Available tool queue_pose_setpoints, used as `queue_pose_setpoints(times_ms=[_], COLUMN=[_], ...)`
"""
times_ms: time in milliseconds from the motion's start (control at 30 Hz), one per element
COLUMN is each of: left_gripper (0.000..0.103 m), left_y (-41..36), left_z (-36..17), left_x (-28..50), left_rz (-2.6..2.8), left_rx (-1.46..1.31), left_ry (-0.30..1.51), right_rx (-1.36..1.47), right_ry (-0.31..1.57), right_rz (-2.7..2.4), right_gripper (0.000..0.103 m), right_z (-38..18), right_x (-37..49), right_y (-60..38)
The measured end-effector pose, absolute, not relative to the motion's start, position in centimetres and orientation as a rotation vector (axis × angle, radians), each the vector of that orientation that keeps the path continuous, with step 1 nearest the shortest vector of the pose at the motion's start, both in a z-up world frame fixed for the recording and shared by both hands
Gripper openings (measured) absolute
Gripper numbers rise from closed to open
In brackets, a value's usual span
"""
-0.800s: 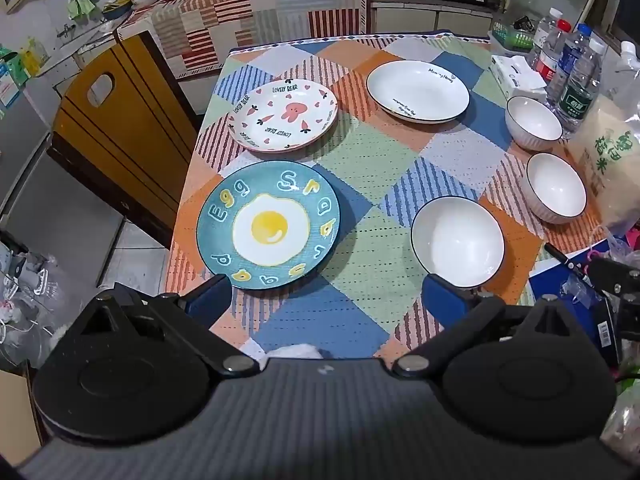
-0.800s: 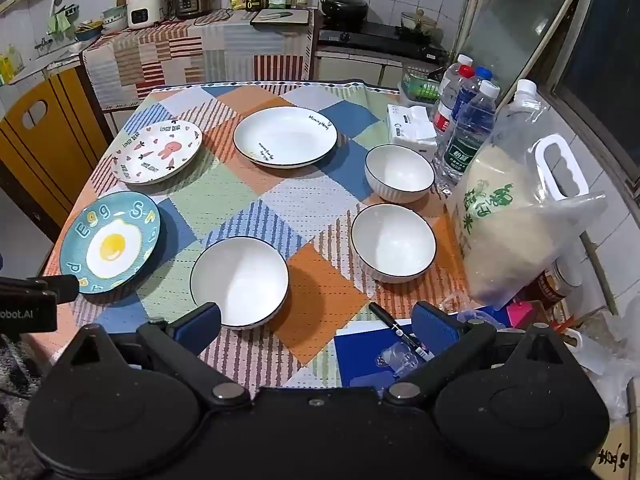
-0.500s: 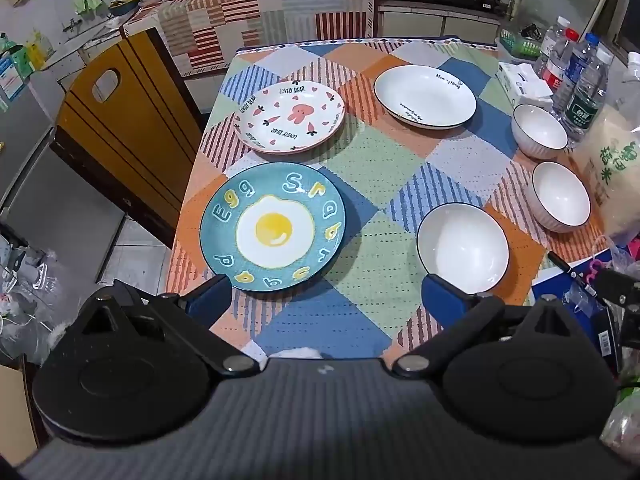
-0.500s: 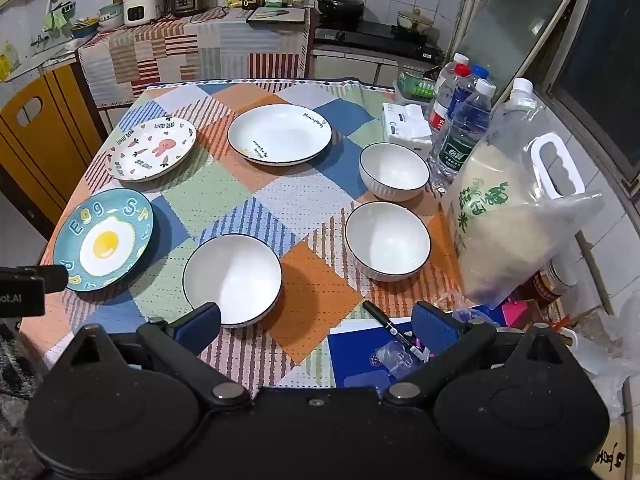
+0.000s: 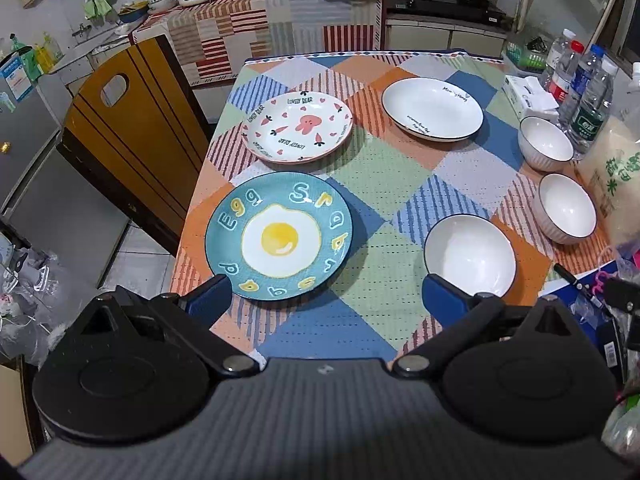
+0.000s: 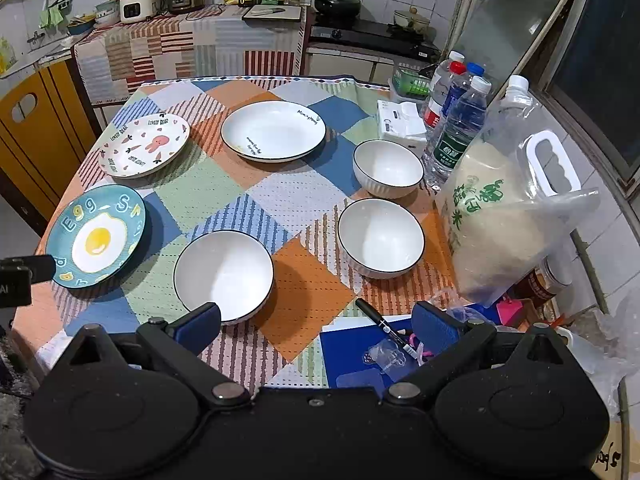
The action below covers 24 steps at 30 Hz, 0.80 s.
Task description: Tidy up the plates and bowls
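On the patchwork tablecloth (image 5: pixel 384 172) lie three plates: a teal egg plate (image 5: pixel 279 236) (image 6: pixel 96 236) near the front left, a pink rabbit plate (image 5: pixel 297 126) (image 6: pixel 145 145) behind it, and a white plate (image 5: pixel 432 109) (image 6: pixel 273 130) at the back. Three white bowls stand to the right: the nearest bowl (image 5: pixel 470 256) (image 6: pixel 224 276), a middle bowl (image 5: pixel 567 208) (image 6: pixel 381 238) and a far bowl (image 5: pixel 545 148) (image 6: pixel 388 168). My left gripper (image 5: pixel 326 300) hovers open above the table's front edge, by the egg plate. My right gripper (image 6: pixel 316 324) is open, empty, over the front edge near the nearest bowl.
A bag of rice (image 6: pixel 508 220), water bottles (image 6: pixel 456 120) and a tissue pack (image 6: pixel 402 124) crowd the right side. A black marker (image 6: pixel 386 328) and a blue folder (image 6: pixel 360 356) lie at the front right. A wooden chair (image 5: pixel 128 132) stands left of the table.
Both grippers have drifted forward and slightly nearer the table, so the plates and bowls sit a bit lower and larger in view. Both stay open and empty.
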State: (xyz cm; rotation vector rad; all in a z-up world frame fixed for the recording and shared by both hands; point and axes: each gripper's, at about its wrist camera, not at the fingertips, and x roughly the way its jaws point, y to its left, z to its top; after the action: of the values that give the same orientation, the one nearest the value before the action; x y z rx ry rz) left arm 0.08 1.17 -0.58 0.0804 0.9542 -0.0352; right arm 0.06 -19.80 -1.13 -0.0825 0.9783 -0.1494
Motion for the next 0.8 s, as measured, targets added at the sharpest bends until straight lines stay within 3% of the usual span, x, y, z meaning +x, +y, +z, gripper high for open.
queue_pose_setpoints(times_ms=[800], left_gripper=[0.103], left_y=[1.6], left_z=[-0.4], left_x=[-1.1], left_rz=[-0.053], left_rx=[0.064], left_ry=[0.858], right_rx=[-0.114], right_ry=[0.935], right_rz=[-0.133], right_gripper=[0.103], right_z=[-1.4], right_x=[-0.5], right_y=[-19.4])
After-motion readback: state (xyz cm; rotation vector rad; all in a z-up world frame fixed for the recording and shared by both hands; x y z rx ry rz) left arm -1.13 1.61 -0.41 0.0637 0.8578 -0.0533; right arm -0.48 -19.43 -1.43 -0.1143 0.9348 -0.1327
